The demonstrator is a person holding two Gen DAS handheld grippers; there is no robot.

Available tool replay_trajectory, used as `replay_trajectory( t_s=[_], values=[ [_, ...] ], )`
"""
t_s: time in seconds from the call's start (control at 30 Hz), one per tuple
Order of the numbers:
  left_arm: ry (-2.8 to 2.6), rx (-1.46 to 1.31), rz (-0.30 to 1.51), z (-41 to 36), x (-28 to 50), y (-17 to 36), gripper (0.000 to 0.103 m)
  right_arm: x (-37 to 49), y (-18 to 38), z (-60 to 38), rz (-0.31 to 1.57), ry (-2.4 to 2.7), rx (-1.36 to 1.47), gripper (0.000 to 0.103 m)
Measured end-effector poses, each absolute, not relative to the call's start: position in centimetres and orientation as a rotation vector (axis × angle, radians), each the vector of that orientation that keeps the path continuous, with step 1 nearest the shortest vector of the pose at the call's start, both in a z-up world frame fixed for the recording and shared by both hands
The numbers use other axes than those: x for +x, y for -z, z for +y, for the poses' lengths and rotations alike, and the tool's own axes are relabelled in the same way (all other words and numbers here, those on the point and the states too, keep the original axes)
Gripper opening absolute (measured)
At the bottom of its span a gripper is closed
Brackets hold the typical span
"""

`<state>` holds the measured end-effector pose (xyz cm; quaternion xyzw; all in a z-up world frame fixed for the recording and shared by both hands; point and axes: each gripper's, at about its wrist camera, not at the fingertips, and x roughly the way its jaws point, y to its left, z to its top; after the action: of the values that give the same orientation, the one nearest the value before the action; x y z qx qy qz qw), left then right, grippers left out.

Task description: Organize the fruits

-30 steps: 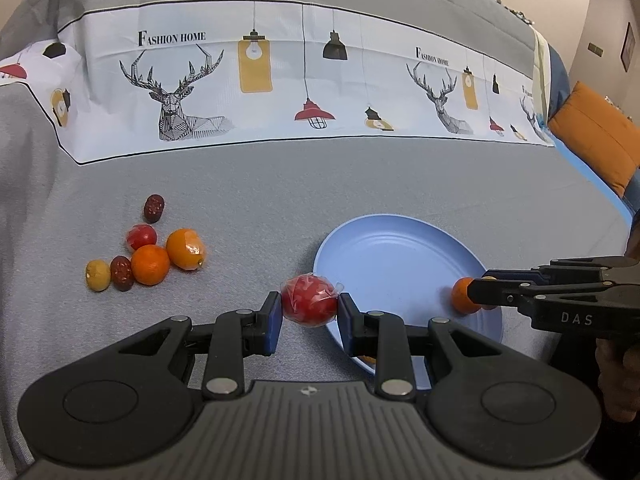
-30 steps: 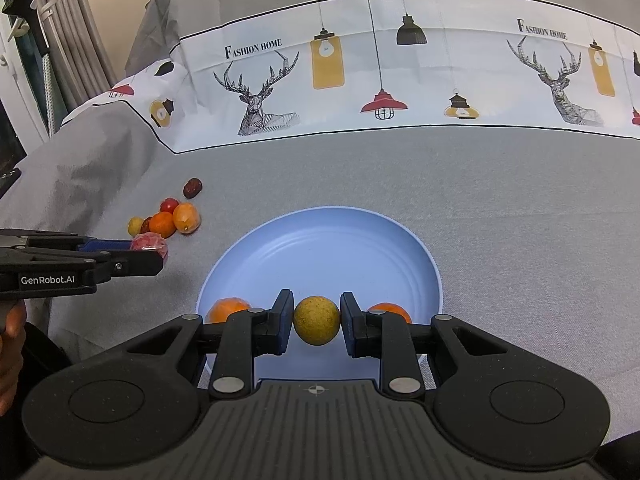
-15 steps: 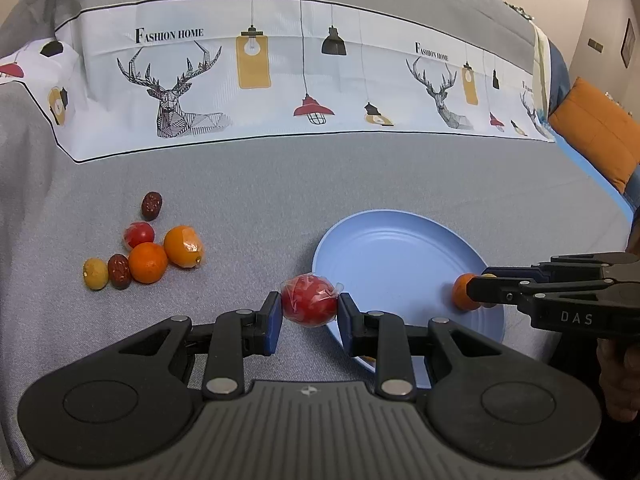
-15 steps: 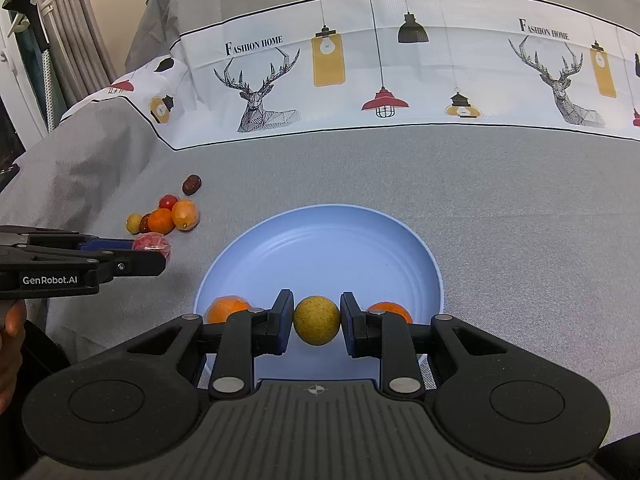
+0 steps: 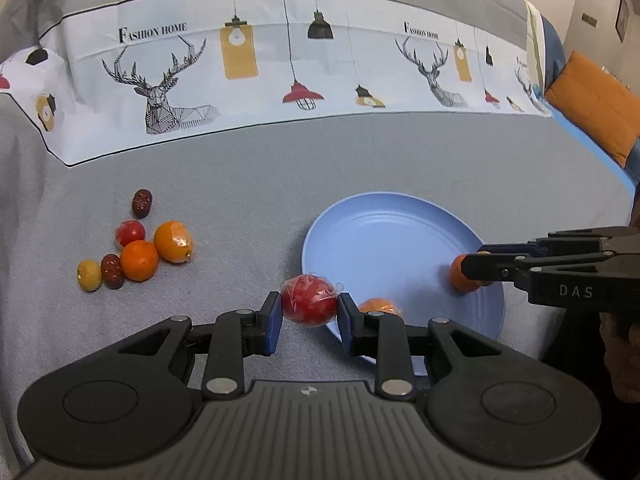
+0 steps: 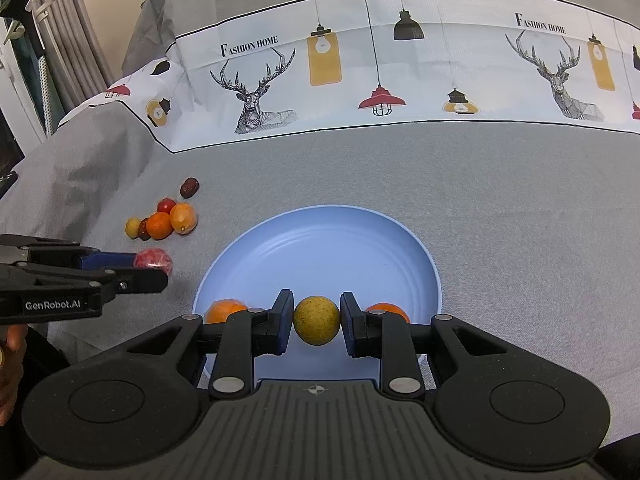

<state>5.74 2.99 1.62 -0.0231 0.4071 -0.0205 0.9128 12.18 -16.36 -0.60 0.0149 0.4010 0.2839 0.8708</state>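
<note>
Nothing much has shifted since a second ago; both grippers sit about where they were. Left gripper (image 5: 309,307) is clenched on a plastic-wrapped red fruit (image 5: 308,300) just off the near-left rim of the blue plate (image 6: 320,248). Right gripper (image 6: 317,321) squeezes a yellow-green round fruit (image 6: 317,320) over the plate's near edge, with two oranges (image 6: 224,310) lying inside it. Farther left, the loose fruit pile (image 5: 138,250) sits on the grey cloth (image 5: 248,184).

The right gripper (image 6: 316,322) clamps a yellow fruit (image 6: 316,320) over the blue plate's (image 6: 320,248) near rim, between two oranges (image 6: 225,311) on the plate. Left of the plate, the left gripper (image 6: 154,270) grips a red fruit (image 6: 154,259), with a fruit pile (image 6: 164,220) beyond it.
</note>
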Motion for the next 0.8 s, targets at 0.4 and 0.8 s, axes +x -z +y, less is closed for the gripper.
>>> replay_trajectory(
  t_s=[0.4, 0.8],
  values=[
    [0.072, 0.023, 0.85, -2.0, 8.8, -2.4, 0.032, 12.5, 0.7, -16.0, 0.839, -0.638, -0.004, 0.027],
    [0.085, 0.081, 0.862, -4.9, 11.0, -2.4, 0.032, 12.7, 1.0, -15.9, 0.844, -0.659, -0.006, 0.027]
  ],
)
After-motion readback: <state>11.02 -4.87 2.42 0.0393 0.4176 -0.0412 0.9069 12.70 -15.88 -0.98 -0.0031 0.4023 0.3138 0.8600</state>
